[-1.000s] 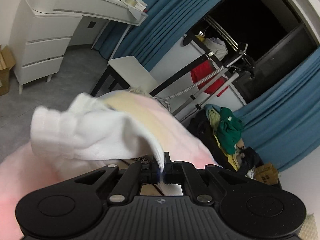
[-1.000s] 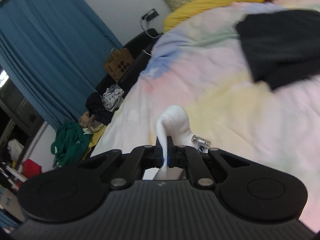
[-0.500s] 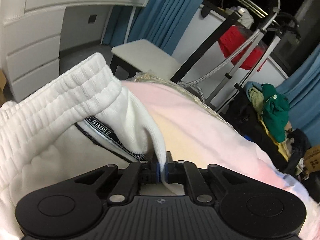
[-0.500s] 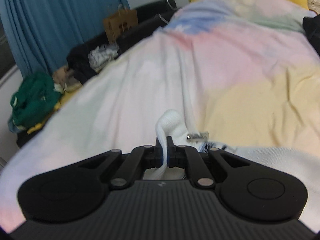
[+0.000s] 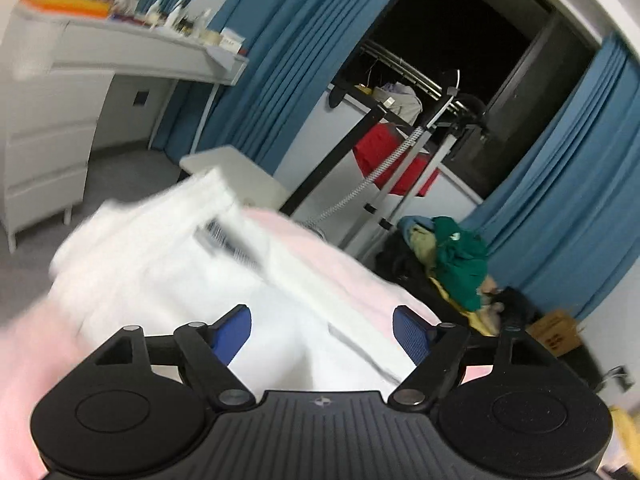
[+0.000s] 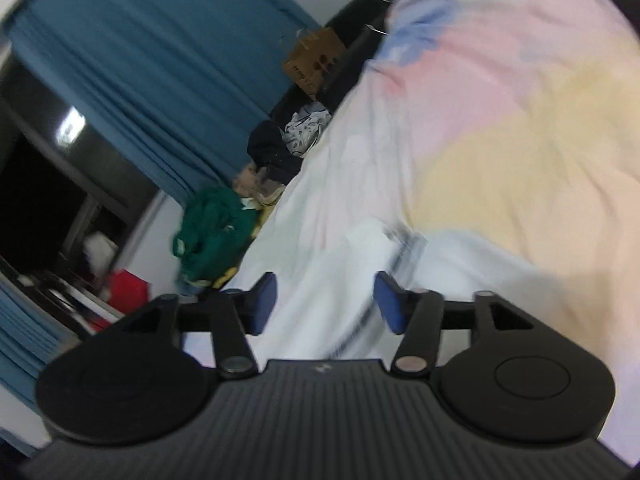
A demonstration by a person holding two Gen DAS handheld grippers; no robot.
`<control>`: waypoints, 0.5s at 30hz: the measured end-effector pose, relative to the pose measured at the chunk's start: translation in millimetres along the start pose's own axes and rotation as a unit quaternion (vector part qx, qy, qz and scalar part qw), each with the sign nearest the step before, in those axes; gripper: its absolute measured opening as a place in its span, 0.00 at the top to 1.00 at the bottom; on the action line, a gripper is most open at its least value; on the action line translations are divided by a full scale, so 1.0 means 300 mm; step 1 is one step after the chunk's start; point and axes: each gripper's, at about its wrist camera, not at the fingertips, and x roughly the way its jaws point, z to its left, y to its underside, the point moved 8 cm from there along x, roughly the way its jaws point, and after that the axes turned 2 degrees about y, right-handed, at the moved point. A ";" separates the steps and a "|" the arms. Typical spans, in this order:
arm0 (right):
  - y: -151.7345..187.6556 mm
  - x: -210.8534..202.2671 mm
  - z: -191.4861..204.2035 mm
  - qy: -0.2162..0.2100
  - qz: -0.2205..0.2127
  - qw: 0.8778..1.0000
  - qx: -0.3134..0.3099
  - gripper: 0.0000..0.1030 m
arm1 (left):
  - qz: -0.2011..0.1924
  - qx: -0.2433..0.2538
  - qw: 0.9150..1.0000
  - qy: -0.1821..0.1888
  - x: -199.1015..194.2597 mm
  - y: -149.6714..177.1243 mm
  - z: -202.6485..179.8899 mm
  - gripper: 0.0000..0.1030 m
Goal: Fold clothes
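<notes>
The bed [image 6: 500, 128], spread with a pastel quilt of pink, yellow and blue patches, carries the work, and on its near edge lies the white garment [image 5: 168, 264], a thick ribbed piece with a dark printed band inside its waist, blurred in both views. The step in hand looks like the release that ends one fold: the cloth has been laid down on the quilt and both tools are letting go of it. Next, by my reading, each would need to draw clear of the fabric without dragging it, then find a fresh edge or corner to pinch for a further fold, or press the layers flat. The left hand-held gripper [image 5: 322, 330] points gently downward over the garment, its jaws opening wide, blue pads well apart; white cloth lies in the gap below them but neither pad presses on it. The right hand-held gripper [image 6: 324, 300] is tipped down likewise toward the bed's side, jaws also opening, with a white fold of the garment [image 6: 372, 240] and something small and blurred at its edge just ahead of the pads, untouched. Beyond the bed a heap of clothes, a green one [image 5: 460, 264] on top, waits on the floor by the blue curtain [image 6: 140, 80]
</notes>
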 end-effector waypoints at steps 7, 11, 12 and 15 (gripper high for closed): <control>0.143 -0.117 -0.171 0.023 0.102 0.988 0.110 0.39 | 0.064 -0.198 0.978 0.022 -0.109 0.186 0.204 0.21; 0.247 -0.081 -0.179 0.002 0.162 0.979 0.127 0.39 | 0.073 -0.225 0.972 0.011 -0.043 0.211 0.291 0.18; 0.270 -0.062 -0.185 -0.006 0.172 0.975 0.142 0.39 | 0.076 -0.233 0.969 0.004 -0.015 0.218 0.310 0.18; 0.295 -0.003 -0.198 -0.017 0.174 0.972 0.156 0.40 | 0.064 -0.255 0.965 -0.011 0.078 0.224 0.360 0.18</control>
